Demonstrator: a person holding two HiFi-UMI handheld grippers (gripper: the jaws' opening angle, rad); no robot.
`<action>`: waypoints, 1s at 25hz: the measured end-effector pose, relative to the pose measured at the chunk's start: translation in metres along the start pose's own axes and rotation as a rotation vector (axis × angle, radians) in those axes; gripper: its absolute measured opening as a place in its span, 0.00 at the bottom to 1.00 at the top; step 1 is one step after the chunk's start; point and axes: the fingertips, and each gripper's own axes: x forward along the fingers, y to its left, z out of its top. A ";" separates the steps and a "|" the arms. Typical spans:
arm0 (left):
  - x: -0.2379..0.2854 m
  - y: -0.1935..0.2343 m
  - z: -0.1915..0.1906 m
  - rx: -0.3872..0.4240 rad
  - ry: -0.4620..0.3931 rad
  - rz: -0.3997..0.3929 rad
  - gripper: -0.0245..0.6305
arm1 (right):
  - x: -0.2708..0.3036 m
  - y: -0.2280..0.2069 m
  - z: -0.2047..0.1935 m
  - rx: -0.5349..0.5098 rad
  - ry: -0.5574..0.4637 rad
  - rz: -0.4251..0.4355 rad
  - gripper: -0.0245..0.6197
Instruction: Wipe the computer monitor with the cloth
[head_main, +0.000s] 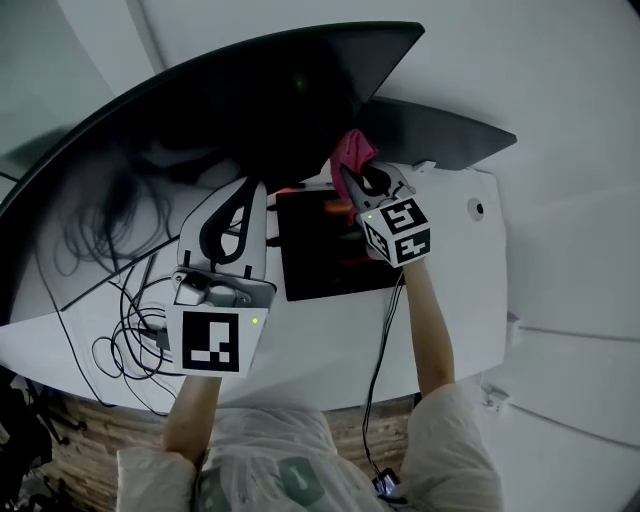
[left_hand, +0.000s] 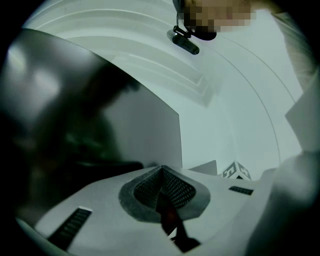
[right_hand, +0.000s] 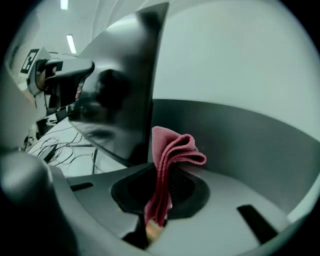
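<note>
Nearest the lens at lower left, the left gripper is hovering over the white tabletop, its jaws pressed together on nothing. At frame centre, the right gripper is pinching the folded pink cloth just beside the lower right edge of the dark monitor.

Dim bluish light (ceiling strips overhead); monitor reflects darkly; fisheye edges bend and blacken.

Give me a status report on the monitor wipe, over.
Left tongs shut, empty. Right tongs shut on pink cloth. Cloth by monitor edge, contact unclear. Nothing between them.
</note>
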 end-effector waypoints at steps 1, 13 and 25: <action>-0.005 0.003 0.008 0.003 -0.016 0.012 0.06 | -0.012 -0.004 0.015 0.017 -0.041 -0.059 0.12; -0.120 0.033 0.061 -0.035 -0.068 0.102 0.06 | -0.149 0.158 0.193 0.016 -0.447 -0.291 0.12; -0.215 0.043 0.083 0.014 -0.120 0.213 0.06 | -0.173 0.300 0.213 0.038 -0.549 -0.119 0.12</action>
